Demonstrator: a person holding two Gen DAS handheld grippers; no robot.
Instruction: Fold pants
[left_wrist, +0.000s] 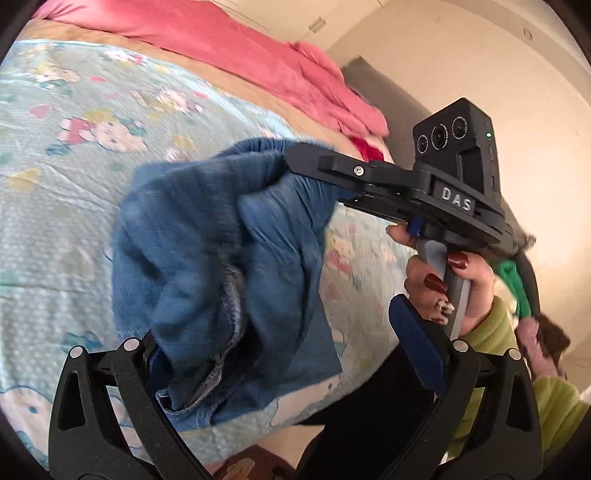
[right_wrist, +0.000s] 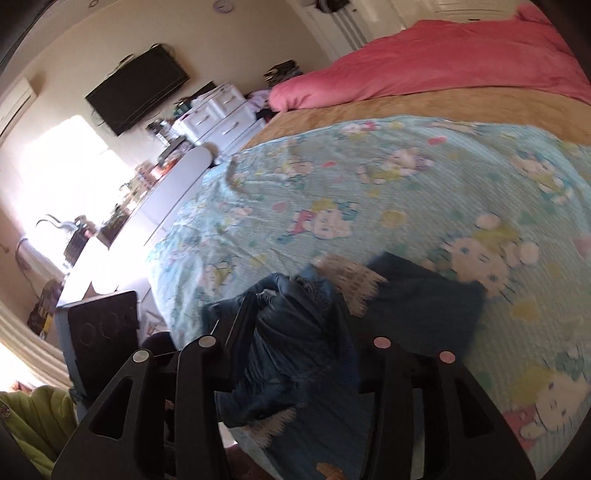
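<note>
The blue denim pants (left_wrist: 221, 266) hang bunched in the air above the bed. In the left wrist view my right gripper (left_wrist: 295, 162) comes in from the right, shut on the upper edge of the pants. My left gripper (left_wrist: 288, 350) has its fingers wide apart; the pants hang over its left finger (left_wrist: 155, 358), and its right finger (left_wrist: 417, 347) is bare. In the right wrist view the pants (right_wrist: 295, 339) are pinched between my right gripper's fingers (right_wrist: 236, 332), with a frayed hem (right_wrist: 347, 280) above them.
The bed (left_wrist: 66, 192) has a light blue cartoon-print sheet (right_wrist: 369, 192) and a pink blanket (right_wrist: 443, 70) at its far end. A white dresser (right_wrist: 221, 114) and a wall TV (right_wrist: 140, 88) stand beyond the bed. The person's green sleeve (left_wrist: 491, 332) is at the right.
</note>
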